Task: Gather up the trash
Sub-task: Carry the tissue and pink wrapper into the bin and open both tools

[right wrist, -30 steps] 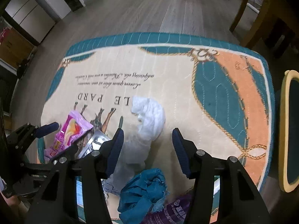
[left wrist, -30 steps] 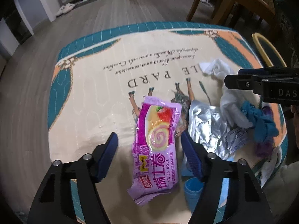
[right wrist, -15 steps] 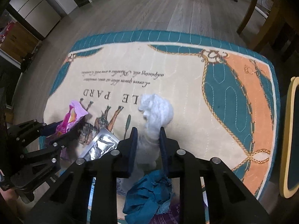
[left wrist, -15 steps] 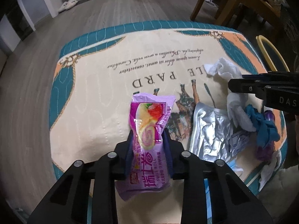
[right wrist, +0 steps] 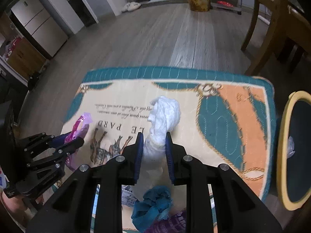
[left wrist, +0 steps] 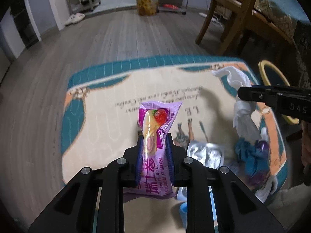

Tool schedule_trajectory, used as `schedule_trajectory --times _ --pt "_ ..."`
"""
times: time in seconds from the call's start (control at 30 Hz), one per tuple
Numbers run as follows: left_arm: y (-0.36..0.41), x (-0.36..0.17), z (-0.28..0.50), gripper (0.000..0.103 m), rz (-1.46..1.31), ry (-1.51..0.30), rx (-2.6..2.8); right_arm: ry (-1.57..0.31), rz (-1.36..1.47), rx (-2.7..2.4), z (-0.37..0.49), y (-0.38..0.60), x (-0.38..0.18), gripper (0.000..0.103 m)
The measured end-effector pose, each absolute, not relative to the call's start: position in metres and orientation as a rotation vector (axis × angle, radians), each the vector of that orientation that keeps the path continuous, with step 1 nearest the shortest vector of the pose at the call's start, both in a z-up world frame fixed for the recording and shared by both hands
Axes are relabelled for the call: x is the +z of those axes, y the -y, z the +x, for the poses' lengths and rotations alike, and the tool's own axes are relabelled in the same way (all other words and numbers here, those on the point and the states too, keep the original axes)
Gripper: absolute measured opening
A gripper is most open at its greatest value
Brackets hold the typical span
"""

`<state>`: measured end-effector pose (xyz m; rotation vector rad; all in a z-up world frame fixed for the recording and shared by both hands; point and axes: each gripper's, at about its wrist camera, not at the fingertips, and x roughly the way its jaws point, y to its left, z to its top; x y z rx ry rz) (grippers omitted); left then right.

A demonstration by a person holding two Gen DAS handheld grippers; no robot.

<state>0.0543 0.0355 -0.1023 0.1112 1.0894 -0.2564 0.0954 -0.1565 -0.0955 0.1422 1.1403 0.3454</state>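
Claws are both clenched: left claw (left wrist: 153, 145) grasps the purple snack wrapper (left wrist: 155, 128), right claw (right wrist: 153, 147) grasps the white crumpled tissue (right wrist: 164, 116), both lifted above the rug (right wrist: 243, 116). Silver foil bag (left wrist: 206, 153) and blue cloth (right wrist: 153, 205) lie on the rug.

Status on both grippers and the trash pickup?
Left gripper closing on pink Swiss roll wrapper. Right gripper shut on white tissue wad. Silver foil and blue scrap remain on rug. Nothing blocking.
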Motion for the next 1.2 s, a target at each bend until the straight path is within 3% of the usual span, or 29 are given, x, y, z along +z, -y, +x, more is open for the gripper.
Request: schedule_trajectory --times 0.73,1.2 --pt "0.038 -0.067 0.070 0.023 0.128 -0.977 -0.367 -1.015 0.266 0.208 0.083 0.272 -0.054 0.022" --pt "0.140 -0.062 0.072 0.023 0.206 -0.920 -0.488 -0.960 0.333 0.036 0.057 0.379 -0.049 0.022"
